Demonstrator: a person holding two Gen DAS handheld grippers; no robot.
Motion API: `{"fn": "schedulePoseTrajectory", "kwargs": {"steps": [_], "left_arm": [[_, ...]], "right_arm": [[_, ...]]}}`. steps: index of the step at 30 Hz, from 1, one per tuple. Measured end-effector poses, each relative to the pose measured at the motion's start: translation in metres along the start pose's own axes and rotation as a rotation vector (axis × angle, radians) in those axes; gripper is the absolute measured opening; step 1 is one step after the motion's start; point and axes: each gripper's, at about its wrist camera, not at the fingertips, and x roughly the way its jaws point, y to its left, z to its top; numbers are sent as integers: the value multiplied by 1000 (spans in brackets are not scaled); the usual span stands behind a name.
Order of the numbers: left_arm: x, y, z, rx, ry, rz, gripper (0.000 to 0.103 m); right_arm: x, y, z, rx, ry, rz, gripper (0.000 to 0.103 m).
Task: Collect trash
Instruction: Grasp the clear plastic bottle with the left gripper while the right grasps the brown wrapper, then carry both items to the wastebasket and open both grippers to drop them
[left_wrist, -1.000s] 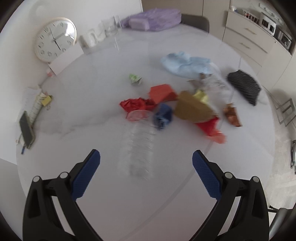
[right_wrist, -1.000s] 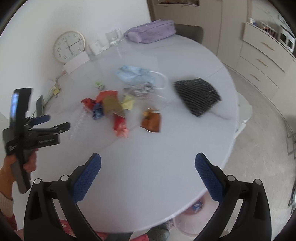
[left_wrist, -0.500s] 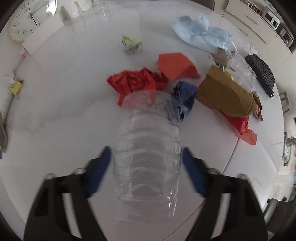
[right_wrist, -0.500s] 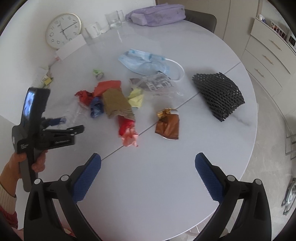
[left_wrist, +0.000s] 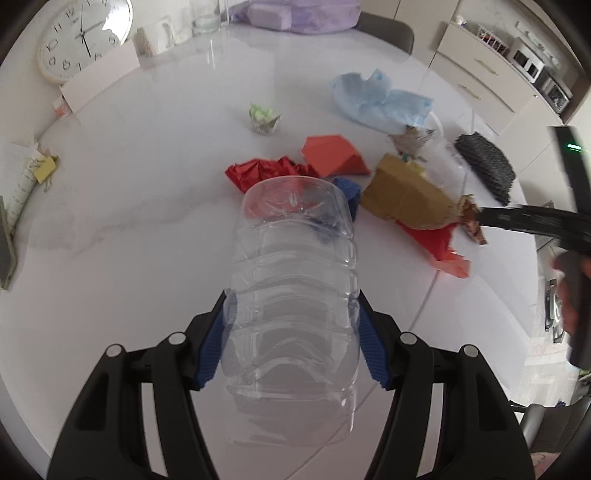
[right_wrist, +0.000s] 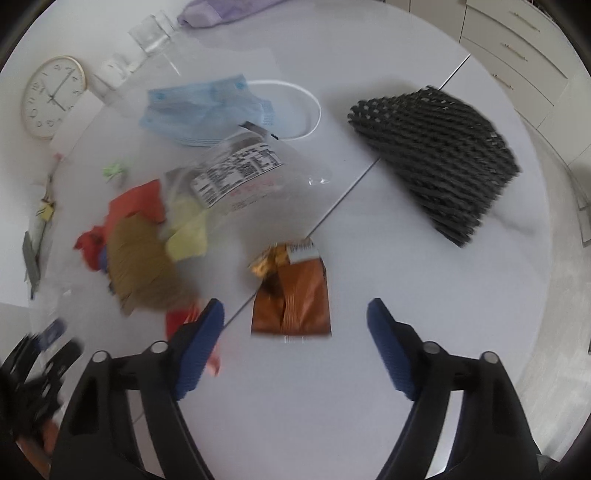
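Observation:
My left gripper (left_wrist: 291, 328) is shut on a clear plastic bottle (left_wrist: 295, 280), its base pointing away from me. Beyond it lie crumpled red paper (left_wrist: 266, 171), an orange folded paper (left_wrist: 332, 155), a blue scrap (left_wrist: 349, 194), a brown paper bag (left_wrist: 402, 195) and a blue face mask (left_wrist: 376, 99). My right gripper (right_wrist: 295, 325) is open just above a brown foil wrapper (right_wrist: 291, 295), which sits between its fingertips. A clear labelled plastic bag (right_wrist: 243, 173), yellow paper (right_wrist: 188, 236) and the brown bag (right_wrist: 144, 262) lie to its left.
A black foam net (right_wrist: 436, 155) lies at the right of the round white table (right_wrist: 369, 387). A wall clock (left_wrist: 81, 37), glasses (right_wrist: 151, 33), a purple pouch (left_wrist: 295, 14) and a small green paper (left_wrist: 264, 118) stand at the back. Cabinets (left_wrist: 491, 77) are at the right.
My left gripper has closed on the bottle and lifted it. My right gripper has moved forward and down over the brown foil wrapper, narrowing somewhat but still open.

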Motion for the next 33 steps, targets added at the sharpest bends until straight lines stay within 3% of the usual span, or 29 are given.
{"fn": "schedulePoseTrajectory", "kwargs": {"steps": [4, 5, 7, 9, 14, 16, 19, 22, 26, 33], "left_arm": [[-20, -8, -7, 23, -24, -26, 61], [-23, -10, -7, 30, -29, -30, 61], [-25, -18, -8, 50, -34, -42, 61], [-23, -27, -8, 71, -36, -46, 61], [-29, -61, -9, 158, -51, -71, 61], [-34, -79, -9, 195, -60, -86, 61], [-46, -119, -14, 270, -75, -130, 61], [-54, -168, -25, 368, -71, -198, 61], [-53, -257, -53, 507, -10, -328, 61], [-28, -385, -108, 675, 153, -431, 62]], "right_arm": [[17, 7, 2, -26, 24, -49, 59], [15, 12, 1, -48, 5, -71, 49], [12, 17, 0, -74, 0, -88, 45], [0, 19, -4, -90, -29, -69, 23], [-31, 2, -21, -51, -41, -41, 22], [-49, -16, -34, 1, -49, 10, 21], [-91, -46, -63, 50, -97, 41, 21], [-133, -86, -98, 73, -137, 11, 21], [-171, -144, -143, 116, -145, -29, 22], [-195, -235, -226, 183, -94, -58, 22]]}}
